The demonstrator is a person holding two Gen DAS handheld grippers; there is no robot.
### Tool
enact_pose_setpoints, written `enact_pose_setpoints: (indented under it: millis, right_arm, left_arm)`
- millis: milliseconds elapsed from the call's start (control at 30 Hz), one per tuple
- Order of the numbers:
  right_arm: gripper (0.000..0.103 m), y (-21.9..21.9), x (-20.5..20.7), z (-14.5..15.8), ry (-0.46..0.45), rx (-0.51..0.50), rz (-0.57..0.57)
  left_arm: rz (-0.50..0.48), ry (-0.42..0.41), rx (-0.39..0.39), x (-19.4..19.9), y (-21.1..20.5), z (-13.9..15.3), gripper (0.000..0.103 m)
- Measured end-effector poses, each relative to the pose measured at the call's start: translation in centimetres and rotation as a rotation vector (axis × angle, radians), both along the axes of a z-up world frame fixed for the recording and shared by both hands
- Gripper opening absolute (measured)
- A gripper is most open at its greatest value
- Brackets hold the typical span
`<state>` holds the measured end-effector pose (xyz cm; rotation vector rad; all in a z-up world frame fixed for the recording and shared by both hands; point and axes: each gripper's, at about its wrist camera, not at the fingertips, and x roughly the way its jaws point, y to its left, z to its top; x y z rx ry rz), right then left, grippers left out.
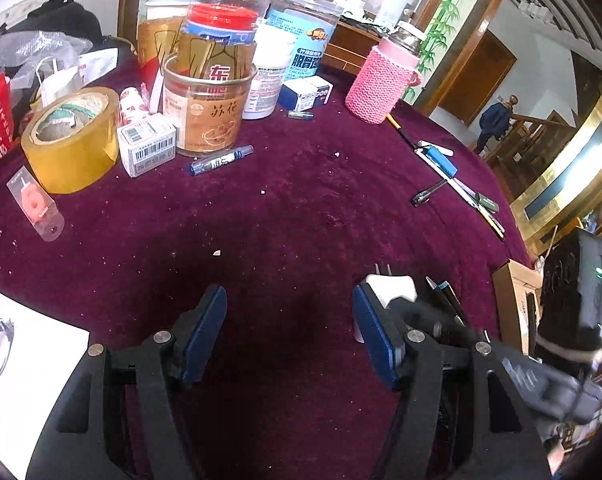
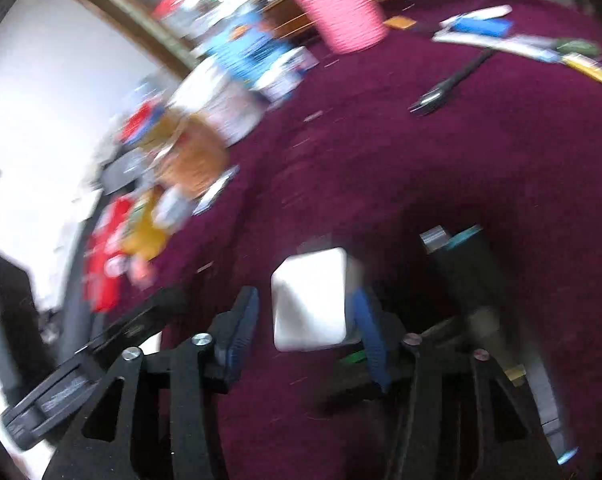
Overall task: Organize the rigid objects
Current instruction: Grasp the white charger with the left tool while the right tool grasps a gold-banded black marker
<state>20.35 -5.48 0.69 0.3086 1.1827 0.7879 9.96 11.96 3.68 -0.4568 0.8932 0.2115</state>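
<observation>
My left gripper [image 1: 289, 292] hangs open low over the maroon tablecloth [image 1: 301, 208], with nothing between its blue pads. Just right of its right finger sits a white plug charger [image 1: 393, 286], prongs pointing away. In the blurred right wrist view that same white charger [image 2: 309, 308] lies between the fingers of my right gripper [image 2: 304, 294]. A gap shows at the left pad, so the jaws stand open around it. A dark pen with a teal band [image 2: 461, 256] lies beside it on the right.
Far left are a tape roll [image 1: 71, 140], a small barcode box [image 1: 147, 144], a clear jar [image 1: 205, 108] and a blue marker [image 1: 221, 158]. A pink knitted bottle [image 1: 381, 80] stands behind several pens [image 1: 457, 184]. A printed sheet [image 1: 21, 360] lies at near left.
</observation>
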Motion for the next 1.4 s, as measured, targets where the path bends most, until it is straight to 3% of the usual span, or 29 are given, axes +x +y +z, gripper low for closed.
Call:
enact_pose_setpoints:
  millis: [100,200,300,467,567,733,867,900,933,1000,1100,1400]
  right_arm:
    - [0.047,-0.3,-0.8,1.1,-0.004,0.040,0.019]
    - [0.047,-1.9,-1.2,2.2,-0.065,0.004,-0.015]
    - [0.047,-3.8,-2.0,1.9,-0.065,-0.057,-0.044]
    - [0.047,-7.0,-2.8,0.7,0.034,0.024,-0.136]
    - [0.047,-7.5,-2.2,0.3,0.078,-0.003,-0.189]
    - [0.047,-5.7,-0.4,-0.8,0.165,-0.098,-0.227]
    - [0.047,-2.8,0.0,-0.3,0.069,-0.259,-0.190]
    - [0.045,-2.5,-0.1,-0.2,0.046,-0.280,-0.183]
    - [0.031,-1.8,-0.2,-0.2,0.005,-0.331,-0.165]
    - [0.015,-1.1,-0.4,-0.5,-0.063,-0.393,-0.121]
    - [0.015,-1.8,-0.5,-0.7,-0.074,-0.372,-0.103]
    - [0.015,-5.6,-2.3,-0.4,-0.085,-0.158,-0.103]
  left_arm:
    - [0.010,0.003,0.008,0.0,0.2,-0.1,0.065]
    - [0.016,0.014,0.001,0.1,0.5,-0.4,0.065]
    - [0.006,0.014,0.000,0.2,0.4,-0.5,0.065]
    - [-0.068,0.006,0.009,0.6,-1.1,-0.3,0.065]
    - [-0.100,0.008,0.036,1.0,-2.0,-0.3,0.065]
    - [-0.086,0.020,0.053,1.1,-1.9,-0.6,0.065]
    - [-0.046,0.010,0.036,0.8,-1.0,-0.5,0.065]
    - [-0.046,0.009,0.032,0.7,-1.0,-0.5,0.065]
    - [-0.047,0.010,0.026,0.7,-0.9,-0.5,0.065]
    - [-0.044,0.007,0.024,0.6,-0.8,-0.4,0.065]
    - [-0.054,0.005,0.019,0.6,-1.0,-0.4,0.065]
    - [-0.134,0.017,0.047,1.3,-2.7,-0.8,0.065]
